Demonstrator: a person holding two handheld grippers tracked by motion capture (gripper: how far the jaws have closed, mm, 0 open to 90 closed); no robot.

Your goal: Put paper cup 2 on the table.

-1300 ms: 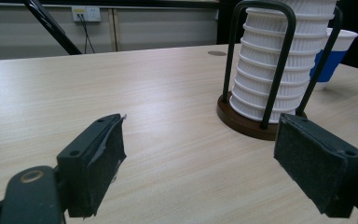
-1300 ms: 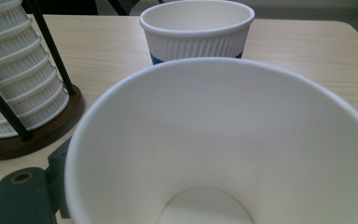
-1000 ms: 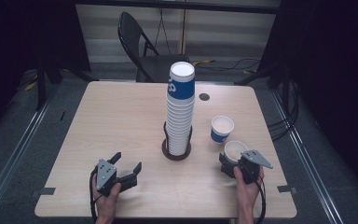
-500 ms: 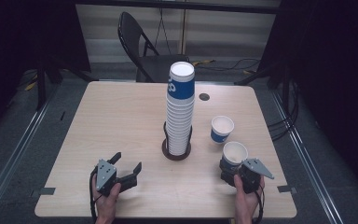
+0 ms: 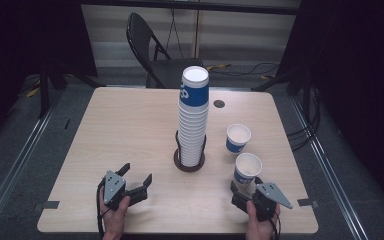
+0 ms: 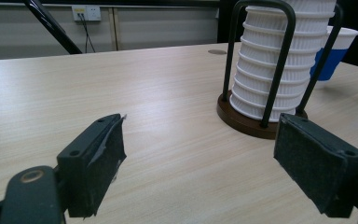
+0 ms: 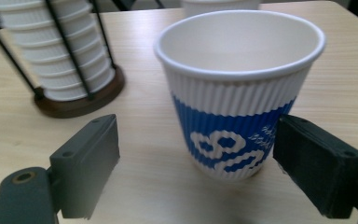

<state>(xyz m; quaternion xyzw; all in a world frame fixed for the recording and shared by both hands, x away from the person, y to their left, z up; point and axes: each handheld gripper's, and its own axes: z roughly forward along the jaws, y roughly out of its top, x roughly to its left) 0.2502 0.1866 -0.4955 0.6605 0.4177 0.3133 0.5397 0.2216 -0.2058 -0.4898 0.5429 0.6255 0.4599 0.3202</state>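
Withdrawing from the set-down cup, right gripper open, jaws just narrowing around nothing; left gripper open, idle; next: pull another from stack.

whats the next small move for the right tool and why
Probably draw the right tool further back from the near cup. The cup stands upright on the table, the jaws stand clear of its sides, and they have just been closing with no grip.

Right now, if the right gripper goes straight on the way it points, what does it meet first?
Most likely the near cup: it stands upright just ahead of the right gripper, between the open jaws. Neither pad seems to touch it yet.
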